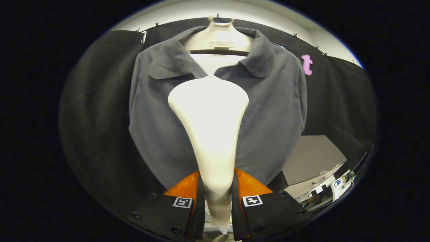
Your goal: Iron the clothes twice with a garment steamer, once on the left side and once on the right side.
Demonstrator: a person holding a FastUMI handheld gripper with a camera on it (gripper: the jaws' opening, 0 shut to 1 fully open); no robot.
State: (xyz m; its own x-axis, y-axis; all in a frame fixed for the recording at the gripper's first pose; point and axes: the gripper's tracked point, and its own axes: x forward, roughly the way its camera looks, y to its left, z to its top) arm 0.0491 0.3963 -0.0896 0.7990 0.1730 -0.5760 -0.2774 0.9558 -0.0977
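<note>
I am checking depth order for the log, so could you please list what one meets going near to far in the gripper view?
Hand-held gripper, its fingers clamped on the handle of the white garment steamer → grey shirt → hanger carrying the shirt → black cloth wall.

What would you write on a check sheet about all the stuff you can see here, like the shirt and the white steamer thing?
Surface: grey cabinet top beyond the fingers, off to one side; bare as far as shown.
Job's things: white garment steamer held upright between the fingers, its wide head in front of the chest of the grey shirt; shirt hangs on a pale hanger.
Clutter: small items beside the cabinet, too small to identify.
Grippers: gripper shut on the steamer's handle, both fingers pressing it.
Cables: nothing seen.
Surroundings: black cloth wall behind the shirt, pale wall above it.
</note>
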